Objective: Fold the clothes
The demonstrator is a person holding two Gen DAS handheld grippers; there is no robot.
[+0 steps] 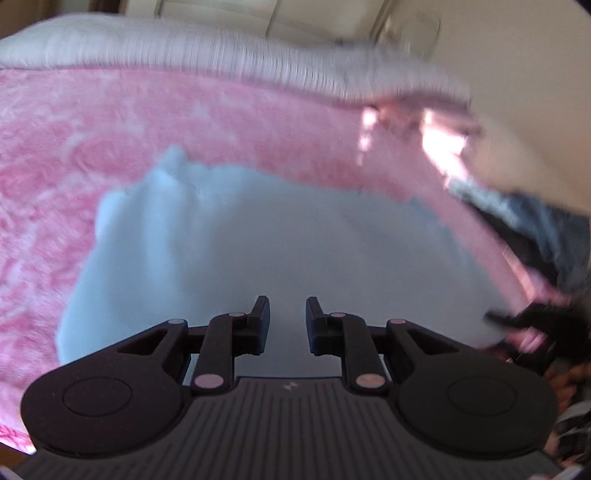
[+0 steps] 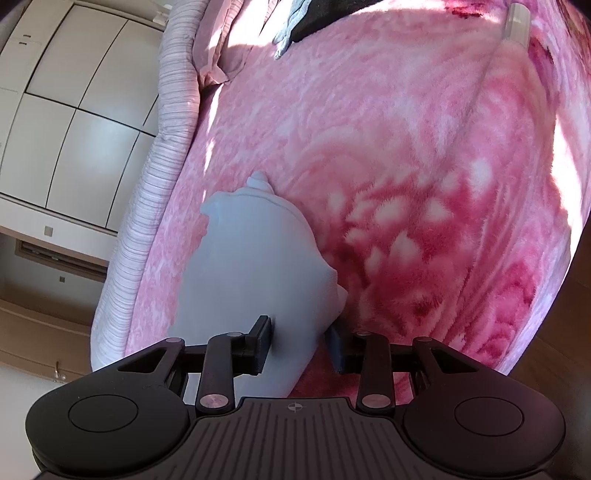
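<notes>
A light blue garment [image 1: 258, 240] lies spread on a pink fleece blanket [image 1: 184, 122]. In the blurred left wrist view my left gripper [image 1: 287, 321] sits low over the garment's near part. Its jaws stand narrowly apart and blue cloth fills the gap between them. At the garment's right edge, the right gripper [image 1: 513, 319] shows as a dark blur. In the right wrist view the garment [image 2: 255, 266] runs away from me as a narrow bunched strip. My right gripper [image 2: 301, 341] is shut on its near end, with the right finger partly hidden behind the cloth.
A pale striped quilt [image 2: 162, 147] lines the blanket's [image 2: 388, 147] far edge. Dark and grey clothes [image 2: 295, 18] lie at the far end of the bed, and they show as a denim-and-black heap [image 1: 535, 229] in the left wrist view. Cream cupboard doors [image 2: 74, 110] stand beyond the bed. Wooden floor [image 2: 546, 350] shows at right.
</notes>
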